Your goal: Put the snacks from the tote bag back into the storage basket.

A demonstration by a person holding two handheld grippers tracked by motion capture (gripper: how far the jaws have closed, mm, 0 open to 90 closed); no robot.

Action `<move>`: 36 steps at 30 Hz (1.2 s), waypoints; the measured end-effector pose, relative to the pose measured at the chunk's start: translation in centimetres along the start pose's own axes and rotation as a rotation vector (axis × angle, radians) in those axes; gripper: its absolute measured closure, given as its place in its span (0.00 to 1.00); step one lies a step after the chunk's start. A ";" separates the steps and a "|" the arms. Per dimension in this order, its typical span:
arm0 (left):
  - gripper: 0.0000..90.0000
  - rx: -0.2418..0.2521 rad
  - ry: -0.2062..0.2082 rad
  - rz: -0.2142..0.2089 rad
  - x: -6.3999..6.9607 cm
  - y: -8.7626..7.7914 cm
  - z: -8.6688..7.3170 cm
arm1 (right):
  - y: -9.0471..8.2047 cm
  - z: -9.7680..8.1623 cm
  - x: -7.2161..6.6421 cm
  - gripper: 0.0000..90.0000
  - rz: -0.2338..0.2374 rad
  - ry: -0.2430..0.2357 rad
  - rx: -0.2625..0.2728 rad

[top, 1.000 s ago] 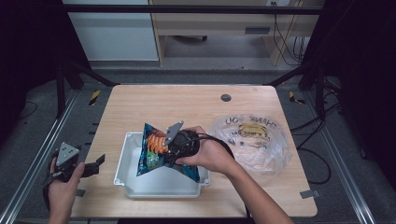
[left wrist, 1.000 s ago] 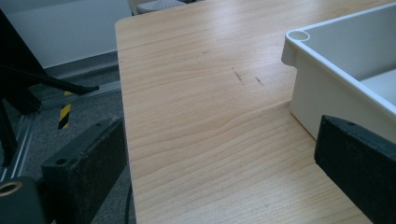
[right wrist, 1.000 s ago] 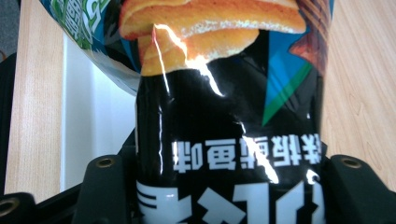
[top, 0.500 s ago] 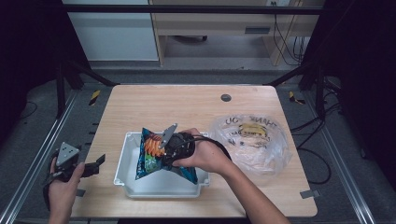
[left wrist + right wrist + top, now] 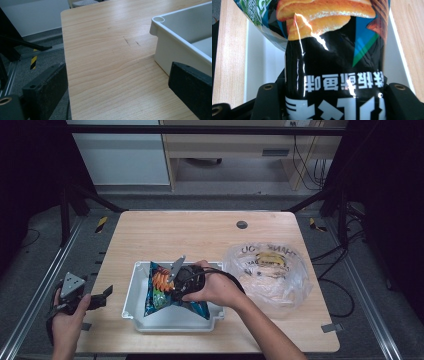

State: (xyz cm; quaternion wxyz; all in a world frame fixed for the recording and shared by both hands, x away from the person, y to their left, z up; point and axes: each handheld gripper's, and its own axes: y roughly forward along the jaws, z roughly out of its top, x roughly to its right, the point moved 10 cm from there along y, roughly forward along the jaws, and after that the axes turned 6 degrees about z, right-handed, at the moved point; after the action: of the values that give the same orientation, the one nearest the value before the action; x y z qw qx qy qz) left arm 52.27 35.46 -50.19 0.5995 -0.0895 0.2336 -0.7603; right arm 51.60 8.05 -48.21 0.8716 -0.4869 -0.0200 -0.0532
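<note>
A blue and black chip bag with orange chips printed on it lies slanted in the white tray at the table's front. My right gripper is shut on the bag's edge from the right, and a hand is wrapped around the gripper. In the right gripper view both jaws clamp the bag at its sides, right gripper, with the tray beneath. My left gripper hangs open off the table's left edge. In its own view the left gripper has bare wood between wide jaws, and the tray's corner is to the right.
A clear plastic shopping bag with something yellow inside lies right of the tray. A small dark round hole cover sits near the far edge of the wooden table. Metal rails run along both sides on the floor.
The right gripper has sunk a little with the chip bag, which now lies lower and flatter in the tray. The left gripper has stayed put.
</note>
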 end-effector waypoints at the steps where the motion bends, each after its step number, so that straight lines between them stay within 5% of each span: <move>1: 0.03 0.000 0.000 0.000 0.0 0.0 0.0 | 0.0 -0.1 0.0 0.45 0.001 0.001 -0.005; 36: 0.03 -0.002 0.004 -0.006 0.2 0.1 0.0 | 1.6 -0.5 -0.6 0.45 0.027 0.002 -0.025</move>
State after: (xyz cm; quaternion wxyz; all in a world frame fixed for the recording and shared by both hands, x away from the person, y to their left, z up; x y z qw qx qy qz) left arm 52.30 35.29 -50.29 0.5968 -0.0894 0.2354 -0.7618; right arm 51.19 8.51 -49.83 0.8662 -0.4977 -0.0121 -0.0420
